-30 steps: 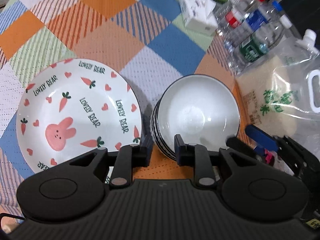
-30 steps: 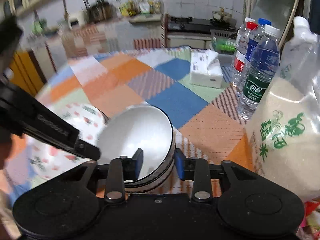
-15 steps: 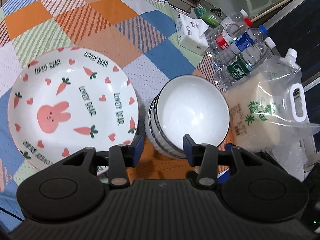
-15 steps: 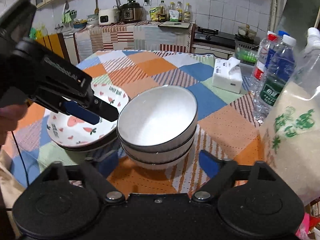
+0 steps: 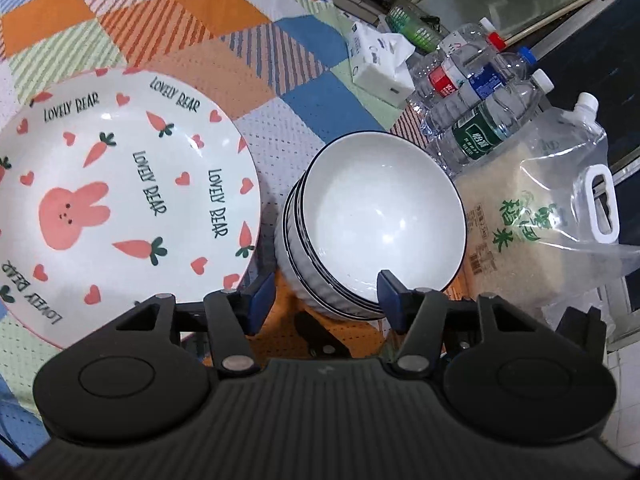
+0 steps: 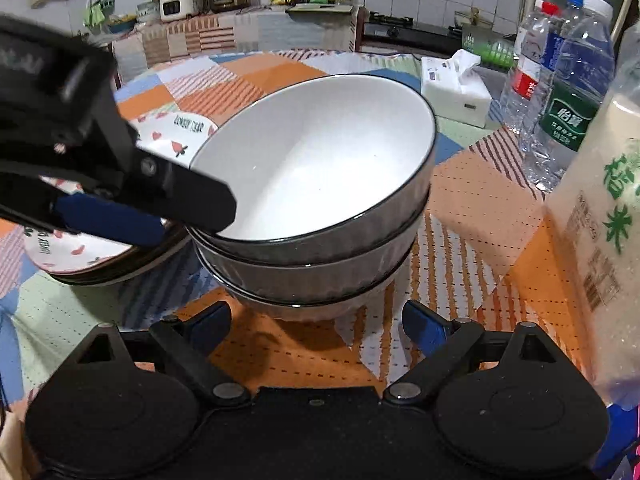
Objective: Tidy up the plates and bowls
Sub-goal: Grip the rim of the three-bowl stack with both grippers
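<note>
Tabletop [image 5: 208, 12] with the patchwork cloth is the biggest thing here, and it's crowded on the far side: a rice bag [image 5: 532, 216], some water bottles [image 5: 480, 100] and a tissue box [image 5: 376, 68] all sit close by. On it the bunny plate [image 5: 120, 196] lies on top of what looks like a plate stack, just beside the bowl stack [image 6: 316, 208], three bowls nested. The top bowl looks a bit tilted in the right view, so I'd say the job now is checking that stack sits square. Left tongs [image 5: 326, 294] are apart, hanging over the near rim of the bowls and holding nothing. Right tongs [image 6: 316, 324] are spread wide too, low in front of the stack's base, also holding nothing. If it were me I'd nudge the top bowl level from the rim, gently, and keep clear of the rice bag since it's right next to the bowls. Pushing sideways could slide the whole stack into the plate
</note>
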A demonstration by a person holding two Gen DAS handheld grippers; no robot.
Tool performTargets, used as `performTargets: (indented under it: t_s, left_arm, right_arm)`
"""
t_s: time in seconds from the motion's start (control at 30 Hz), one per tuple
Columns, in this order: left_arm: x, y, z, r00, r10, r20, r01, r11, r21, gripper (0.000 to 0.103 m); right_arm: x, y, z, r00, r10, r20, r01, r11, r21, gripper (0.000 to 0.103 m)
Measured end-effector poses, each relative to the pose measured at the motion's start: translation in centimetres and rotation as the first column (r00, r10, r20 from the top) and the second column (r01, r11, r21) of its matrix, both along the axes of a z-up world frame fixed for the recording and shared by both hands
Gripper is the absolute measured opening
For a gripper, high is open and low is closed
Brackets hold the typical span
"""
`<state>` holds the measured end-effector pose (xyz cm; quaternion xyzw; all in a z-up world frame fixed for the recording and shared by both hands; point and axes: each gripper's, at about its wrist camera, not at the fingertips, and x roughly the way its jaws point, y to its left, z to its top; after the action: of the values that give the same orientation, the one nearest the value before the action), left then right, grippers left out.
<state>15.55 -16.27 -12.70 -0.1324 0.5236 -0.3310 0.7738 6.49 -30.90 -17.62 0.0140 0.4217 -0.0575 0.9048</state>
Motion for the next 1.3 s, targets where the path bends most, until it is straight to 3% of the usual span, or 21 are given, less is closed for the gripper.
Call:
performTargets:
  t_s: [0.43,0.9,1.0,1.3]
  left_arm:
    - [0.8,-1.4,-1.8,0.997,0.072,-0.024,-0.072,0.997,0.011,0.050]
    - [1.1,-1.9,-2.7,0.995,0.093,-0.038,-0.092,0.995,0.027,0.041]
    - [1.1,-1.8,-2.8,0.995,0.095,-0.038,-0.095,0.995,0.026,0.041]
    - [1.4,-2.2,-2.7,0.997,0.069,-0.032,-0.067,0.996,0.050,0.040]
  right_arm:
    - [0.4,-0.5,-2.0,0.997,-0.008,0.083,0.007,1.000,0.014,0.099]
    - [2.0,-0.3,-2.6,0.990,0.028,0.140,-0.027,1.000,-0.013,0.102]
    - [2.1,0.1,-2.6,0.987,0.041,0.153,-0.035,0.998,-0.047,0.102]
    - [1.9,0.1,-2.6,0.985,0.051,0.165,-0.046,0.998,-0.034,0.101]
